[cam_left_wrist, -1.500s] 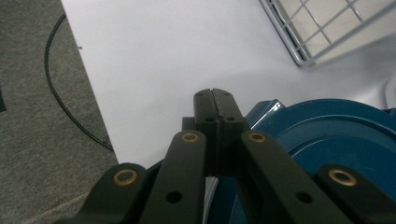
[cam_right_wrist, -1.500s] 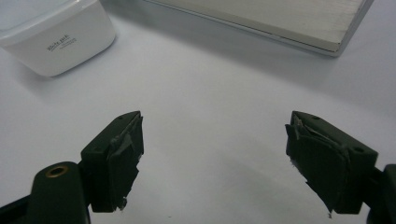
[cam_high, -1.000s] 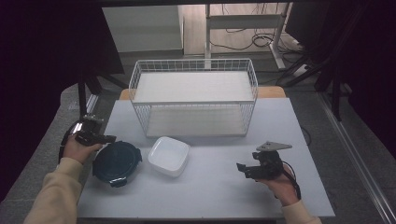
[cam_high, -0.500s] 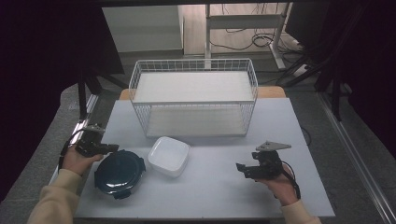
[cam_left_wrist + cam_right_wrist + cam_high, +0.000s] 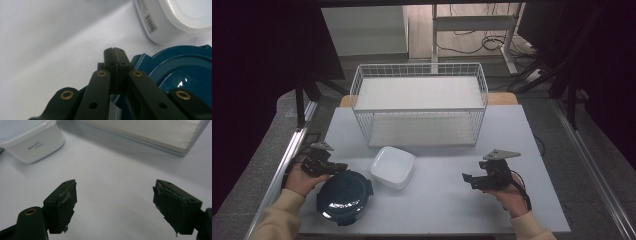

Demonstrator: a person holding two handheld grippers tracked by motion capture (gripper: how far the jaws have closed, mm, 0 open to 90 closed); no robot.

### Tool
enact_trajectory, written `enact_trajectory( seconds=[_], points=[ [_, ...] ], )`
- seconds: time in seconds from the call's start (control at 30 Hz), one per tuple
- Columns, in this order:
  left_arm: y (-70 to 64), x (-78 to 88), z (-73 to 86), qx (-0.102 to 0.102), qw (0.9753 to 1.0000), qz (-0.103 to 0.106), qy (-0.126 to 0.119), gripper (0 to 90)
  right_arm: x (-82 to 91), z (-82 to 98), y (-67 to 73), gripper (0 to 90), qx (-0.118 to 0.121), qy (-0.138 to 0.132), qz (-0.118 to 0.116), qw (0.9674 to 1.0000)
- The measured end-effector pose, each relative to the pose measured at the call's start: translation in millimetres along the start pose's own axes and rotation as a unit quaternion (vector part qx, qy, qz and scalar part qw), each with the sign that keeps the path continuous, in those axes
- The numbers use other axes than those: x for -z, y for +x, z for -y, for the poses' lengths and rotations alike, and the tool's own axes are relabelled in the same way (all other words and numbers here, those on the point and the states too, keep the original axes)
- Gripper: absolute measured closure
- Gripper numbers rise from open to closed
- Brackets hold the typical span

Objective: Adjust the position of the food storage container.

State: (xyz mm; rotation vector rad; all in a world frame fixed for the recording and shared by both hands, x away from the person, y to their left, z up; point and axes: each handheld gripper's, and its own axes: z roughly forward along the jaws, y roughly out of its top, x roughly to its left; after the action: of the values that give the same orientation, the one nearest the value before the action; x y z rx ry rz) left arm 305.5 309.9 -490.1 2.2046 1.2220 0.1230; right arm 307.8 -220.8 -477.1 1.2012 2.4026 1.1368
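White tabletop: left hand-held gripper, jaws pinched together, is dragging blue lid nearward; keep pressure low, steady.

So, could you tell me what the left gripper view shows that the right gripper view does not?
Left gripper view: the shut left gripper beside the blue round container.

Right gripper view: the open right gripper, nothing between its jaws, and the wire basket base.

Both share the white square container and the white table.
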Motion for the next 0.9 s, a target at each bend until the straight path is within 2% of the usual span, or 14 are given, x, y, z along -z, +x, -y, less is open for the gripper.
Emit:
enact_trajectory(
  seconds=[0.2,0.4,0.9],
  points=[
    [-7.2,-4.5,-6.6,-0.015,0.9998,0.010,0.005,90.0,-0.2,-0.1,-0.8,19.1,-0.001,0.001,0.003,1.0000],
    [-11.8,-6.2,-7.7,-0.012,0.9998,0.016,0.000,90.0,-0.5,0.1,-0.8,19.1,0.000,0.003,0.002,1.0000],
    [-22.0,-10.4,-9.8,-0.023,0.9994,0.027,0.000,90.0,0.5,-0.4,-2.2,19.1,-0.004,0.002,0.004,1.0000]
  ],
)
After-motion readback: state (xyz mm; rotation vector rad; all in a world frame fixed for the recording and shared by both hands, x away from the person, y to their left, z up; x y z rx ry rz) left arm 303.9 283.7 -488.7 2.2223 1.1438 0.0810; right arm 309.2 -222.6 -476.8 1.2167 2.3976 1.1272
